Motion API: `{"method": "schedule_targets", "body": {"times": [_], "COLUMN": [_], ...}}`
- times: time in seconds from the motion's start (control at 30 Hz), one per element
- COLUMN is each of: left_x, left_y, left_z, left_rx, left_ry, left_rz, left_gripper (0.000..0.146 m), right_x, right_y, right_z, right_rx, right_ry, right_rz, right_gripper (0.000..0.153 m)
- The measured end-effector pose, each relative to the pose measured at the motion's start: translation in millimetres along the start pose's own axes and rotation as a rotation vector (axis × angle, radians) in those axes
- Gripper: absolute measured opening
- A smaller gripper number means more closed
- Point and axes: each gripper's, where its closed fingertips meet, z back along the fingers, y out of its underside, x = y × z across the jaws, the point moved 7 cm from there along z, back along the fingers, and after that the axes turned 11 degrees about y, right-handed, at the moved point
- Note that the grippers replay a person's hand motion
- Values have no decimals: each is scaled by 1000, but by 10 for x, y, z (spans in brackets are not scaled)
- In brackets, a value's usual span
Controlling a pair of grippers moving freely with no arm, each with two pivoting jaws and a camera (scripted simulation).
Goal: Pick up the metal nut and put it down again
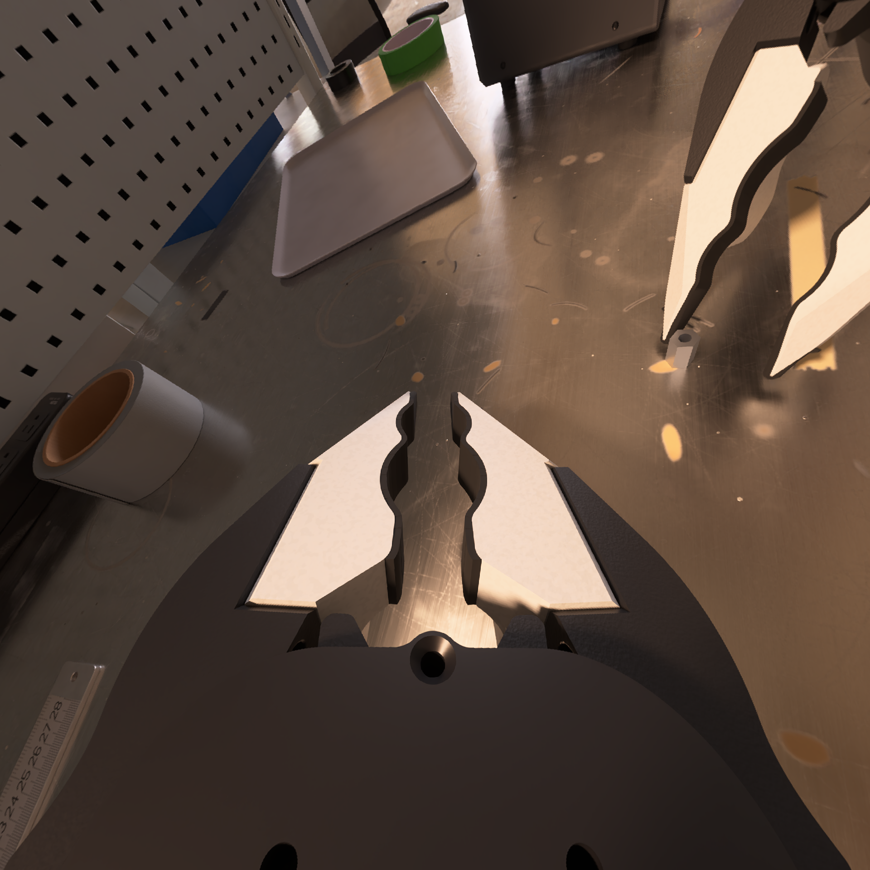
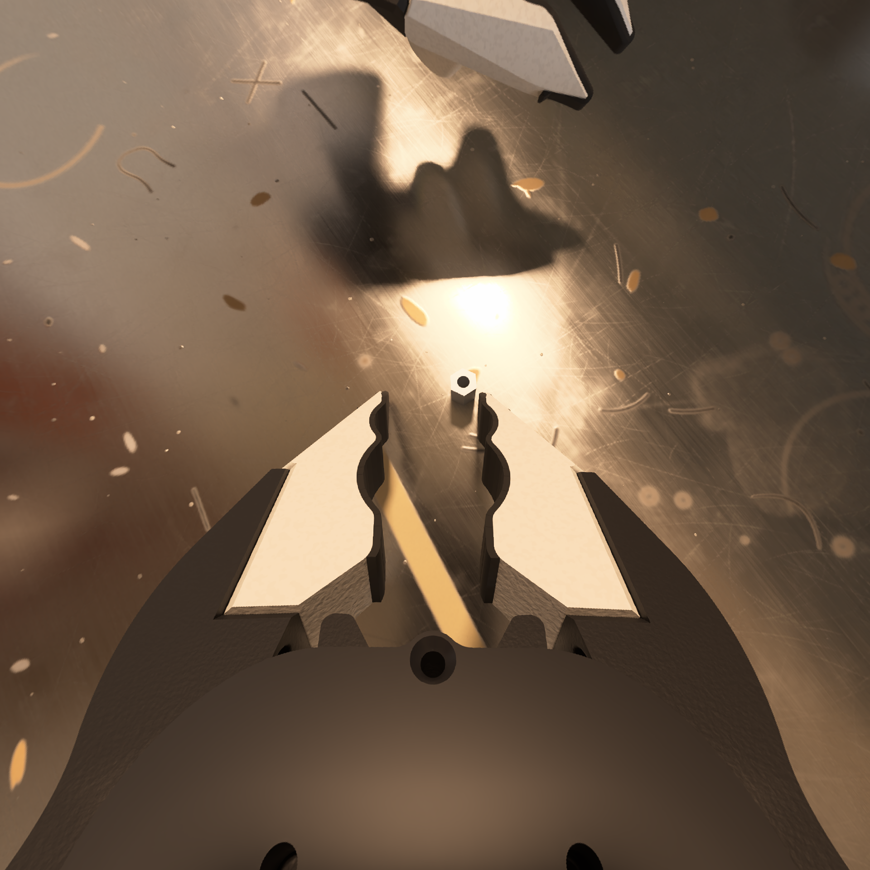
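Observation:
The metal nut is a small silver hex piece standing upright on the scratched metal table, its hole facing up. My right gripper is open, with the nut just beyond its right fingertip. In the left wrist view the nut stands at the right, touching or just beside one tip of the right gripper, which comes down from above with its jaws apart. My left gripper is open and empty, low over the table, well to the left of the nut.
A grey tape roll lies at the left by a perforated panel. A grey tray, a green tape roll and a dark box stand farther back. A ruler lies at the lower left.

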Motion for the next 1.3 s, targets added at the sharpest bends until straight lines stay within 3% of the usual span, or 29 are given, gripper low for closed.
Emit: {"method": "schedule_targets", "body": {"times": [0.23, 0.57, 0.77, 0.97, 1.1, 1.3], "left_x": [-4, -2, 7, 2, -4, -14], "left_y": [0, 6, 18, 19, 15, 6], "left_z": [-3, -5, -5, -13, -14, -10], "left_rx": [2, 4, 4, 2, 1, 1], "left_ry": [3, 4, 5, 12, 14, 16], "left_rz": [-1, 0, 8, 10, 7, -1], "left_gripper": [14, 14, 14, 14, 14, 14], "right_x": [9, -52, -83, -160, -253, -289], "right_y": [-12, -85, -94, -41, -39, -40], "right_z": [-28, -45, -116, -51, 57, 118], "right_rx": [-2, -18, -7, -76, -176, -220], "right_ry": [8, -16, -60, -95, -169, -213], "right_rz": [-8, 90, 105, -53, -217, -304], "right_gripper": [29, 45, 24, 10, 10, 10]}}
